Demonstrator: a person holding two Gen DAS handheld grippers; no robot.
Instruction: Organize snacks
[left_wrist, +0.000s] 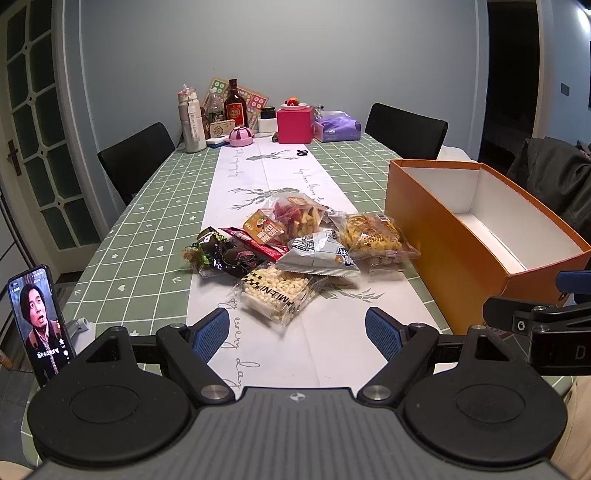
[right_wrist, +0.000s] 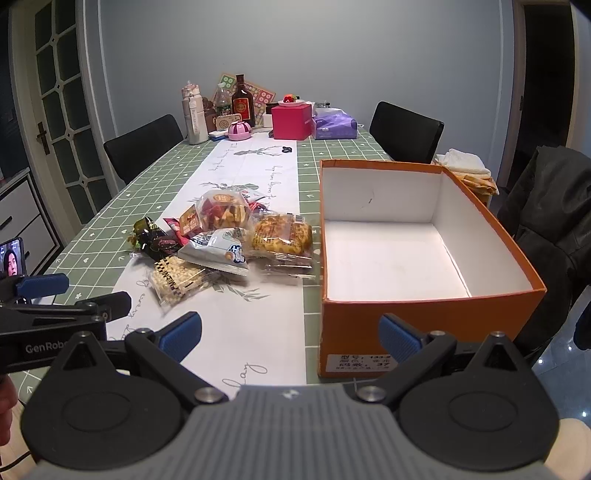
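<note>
The snack packets (left_wrist: 295, 251) are lying heaped along the white runner at the middle of the tabletop (left_wrist: 147, 229), just beside the long wall of the empty orange box (right_wrist: 417, 314), which is sitting toward the right edge. Both the left gripper (left_wrist: 295, 332) and the right gripper (right_wrist: 290, 332) are hovering near the front edge, fingers spread wide and holding nothing. The packets are looking light, crinkly and slippery, their contents crushable; pinching a sealed end seam, starting with the nearest puffed-rice packet (left_wrist: 277, 291), is probably the safest hold.
</note>
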